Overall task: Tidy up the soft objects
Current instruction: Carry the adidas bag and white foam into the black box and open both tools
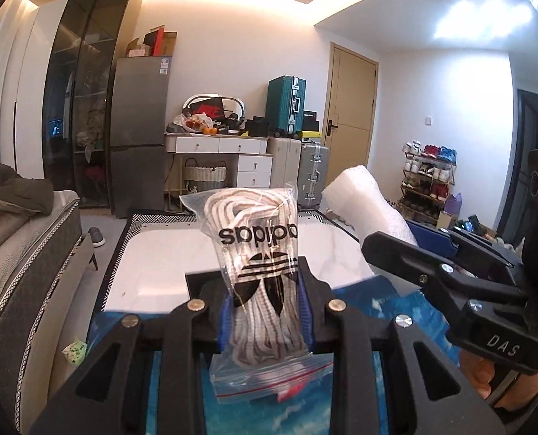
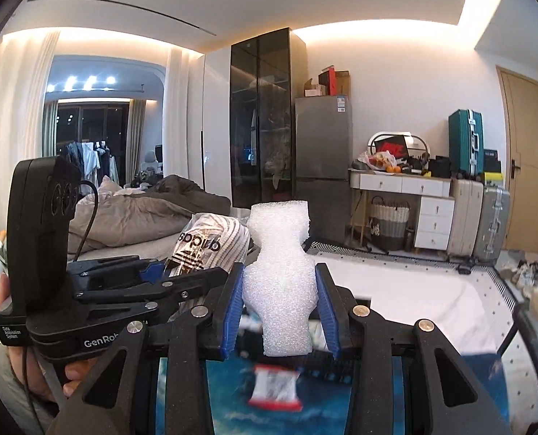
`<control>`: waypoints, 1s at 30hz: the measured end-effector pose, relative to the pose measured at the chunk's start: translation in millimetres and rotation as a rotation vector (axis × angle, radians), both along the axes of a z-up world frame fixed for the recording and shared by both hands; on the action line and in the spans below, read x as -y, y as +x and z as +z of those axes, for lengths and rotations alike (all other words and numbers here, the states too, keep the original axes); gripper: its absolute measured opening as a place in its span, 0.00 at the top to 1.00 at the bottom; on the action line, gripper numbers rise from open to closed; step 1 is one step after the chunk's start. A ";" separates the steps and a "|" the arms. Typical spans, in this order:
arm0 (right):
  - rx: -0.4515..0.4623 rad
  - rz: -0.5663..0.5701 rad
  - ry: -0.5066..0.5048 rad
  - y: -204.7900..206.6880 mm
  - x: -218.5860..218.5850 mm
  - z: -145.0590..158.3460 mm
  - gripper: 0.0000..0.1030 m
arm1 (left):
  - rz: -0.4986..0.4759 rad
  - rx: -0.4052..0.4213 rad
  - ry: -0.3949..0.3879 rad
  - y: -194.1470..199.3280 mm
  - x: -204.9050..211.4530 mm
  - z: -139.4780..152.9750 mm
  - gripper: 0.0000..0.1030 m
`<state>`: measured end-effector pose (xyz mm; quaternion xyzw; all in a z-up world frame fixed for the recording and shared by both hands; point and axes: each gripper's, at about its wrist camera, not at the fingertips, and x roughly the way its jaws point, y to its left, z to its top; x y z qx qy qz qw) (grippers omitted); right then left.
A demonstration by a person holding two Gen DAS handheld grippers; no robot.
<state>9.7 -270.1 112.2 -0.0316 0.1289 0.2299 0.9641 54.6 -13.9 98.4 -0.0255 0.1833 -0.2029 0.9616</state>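
Left hand-held gripper (image 1: 265,311) clamps the bag of shoelaces (image 1: 258,253), right hand-held gripper (image 2: 280,308) squeezes the white foam piece (image 2: 281,272), both lifted side by side above the white surface (image 1: 153,272), seemingly mid-carry for sorting.

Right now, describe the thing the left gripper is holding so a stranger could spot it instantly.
Above the white marble-look table, find the left gripper, shut on a clear zip bag of laces. The bag holds coiled white-and-brown laces and carries a black Adidas logo. Its neighbour, the white foam piece in the right gripper, is plain and unprinted.
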 end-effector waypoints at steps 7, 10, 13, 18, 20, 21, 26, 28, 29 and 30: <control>-0.084 -0.021 -0.026 69.0 -10.8 15.0 0.64 | 0.013 -0.064 0.009 66.9 8.0 -0.6 0.73; -0.126 -0.048 -0.032 95.6 -12.2 13.0 0.64 | 0.020 -0.106 0.045 85.4 16.3 -6.0 0.73; -0.199 -0.077 -0.049 125.3 -13.0 6.2 0.64 | 0.030 -0.174 0.077 107.0 24.1 -15.7 0.73; -0.383 -0.129 -0.094 174.3 -11.9 -21.1 0.64 | 0.009 -0.362 0.128 142.4 42.9 -40.1 0.73; -0.450 -0.147 -0.102 187.6 -11.1 -33.2 0.64 | 0.011 -0.429 0.153 148.8 50.6 -52.4 0.73; -0.478 -0.143 -0.105 193.1 -9.9 -39.7 0.64 | 0.010 -0.454 0.165 151.4 55.4 -57.2 0.73; -0.543 -0.150 -0.142 206.1 -6.6 -59.2 0.64 | 0.020 -0.486 0.220 153.0 69.6 -70.2 0.73; -0.555 -0.145 -0.148 208.6 -7.3 -64.9 0.64 | 0.017 -0.512 0.211 156.9 71.2 -72.6 0.73; -0.571 -0.142 -0.144 209.9 -7.9 -69.7 0.64 | 0.015 -0.519 0.212 156.3 74.3 -72.8 0.73; -0.580 -0.141 -0.143 211.1 -6.9 -73.7 0.64 | 0.018 -0.523 0.212 155.8 76.1 -73.4 0.73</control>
